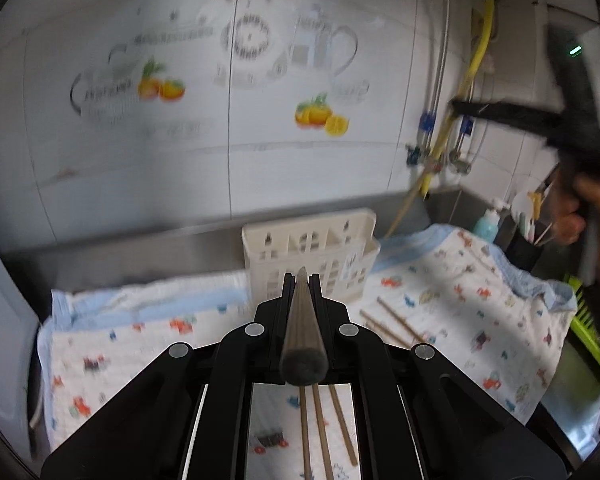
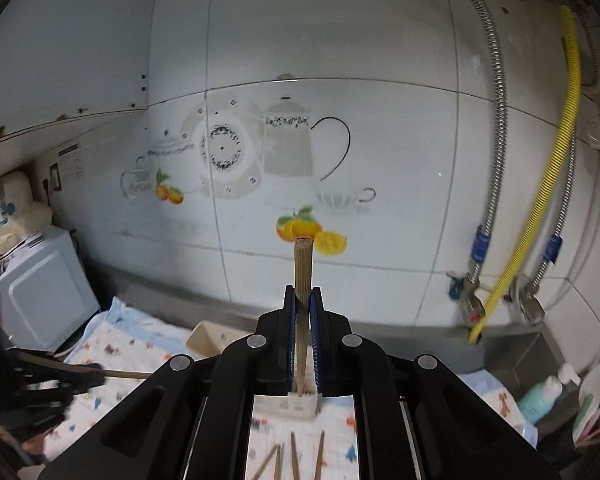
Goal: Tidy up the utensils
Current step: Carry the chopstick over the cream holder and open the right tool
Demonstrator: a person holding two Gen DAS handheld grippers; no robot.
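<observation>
Left wrist: left gripper [image 1: 302,280] clamps round wooden chopstick [image 1: 302,328].

Left wrist view: set behind its own fingers, raised over the patterned cloth [image 1: 480,292], facing the tiled wall [image 1: 300,184]. Right wrist view: tilted higher, nearer that wall. Shared by both: wall decals, yellow hose [image 2: 556,184], cream utensil holder [image 1: 312,248].

utensil caddy [image 1: 312,252] ahead, loose chopsticks [image 1: 396,324] right

Brown chopsticks [image 1: 396,322] lie loose beside cream holder [image 1: 312,256] (upright).
</observation>
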